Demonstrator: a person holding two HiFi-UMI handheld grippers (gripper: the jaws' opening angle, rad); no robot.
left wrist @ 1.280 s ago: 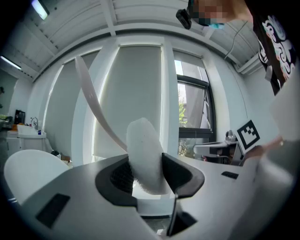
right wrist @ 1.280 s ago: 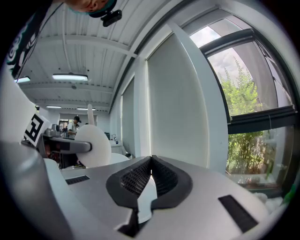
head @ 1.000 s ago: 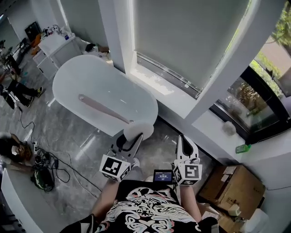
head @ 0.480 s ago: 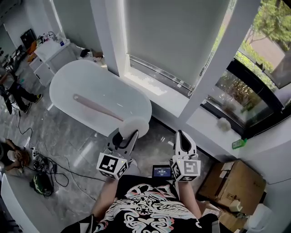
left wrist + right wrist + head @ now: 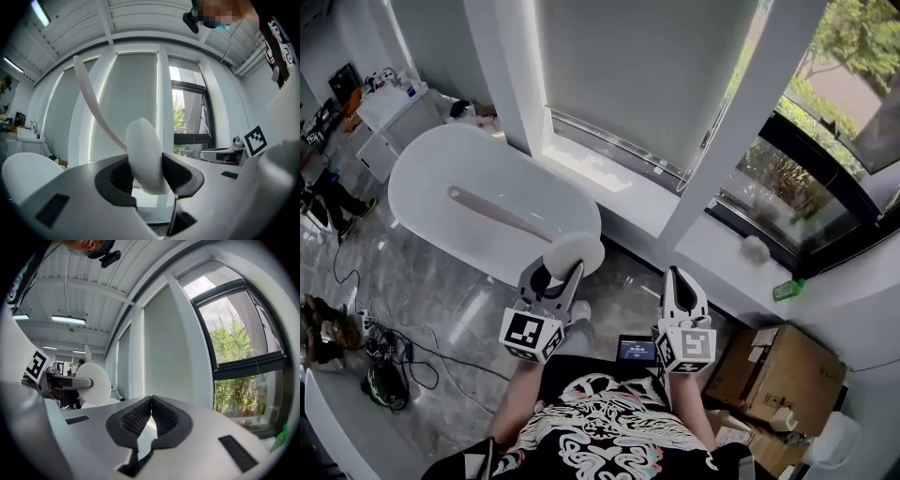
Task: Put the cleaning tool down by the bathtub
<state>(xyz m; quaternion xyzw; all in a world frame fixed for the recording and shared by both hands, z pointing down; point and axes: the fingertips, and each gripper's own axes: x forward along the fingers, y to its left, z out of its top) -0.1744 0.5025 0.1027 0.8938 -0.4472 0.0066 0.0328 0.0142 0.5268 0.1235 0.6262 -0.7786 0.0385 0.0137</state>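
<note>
Bathroom, white bathtub (image 5: 422,150), cleaning tool (image 5: 575,253) between fingers (image 5: 180,173) of left gripper (image 5: 555,272)

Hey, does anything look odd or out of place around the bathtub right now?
One thing: the left gripper clamps the cleaning tool by its round white pad, not its long handle, which sticks out toward the bathtub. Nothing looks spilled or broken.

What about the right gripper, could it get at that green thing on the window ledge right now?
Probably yes. The right gripper is shut and empty, and nothing stands between it and the green thing on the window ledge; it must open and stretch rightward.
</note>
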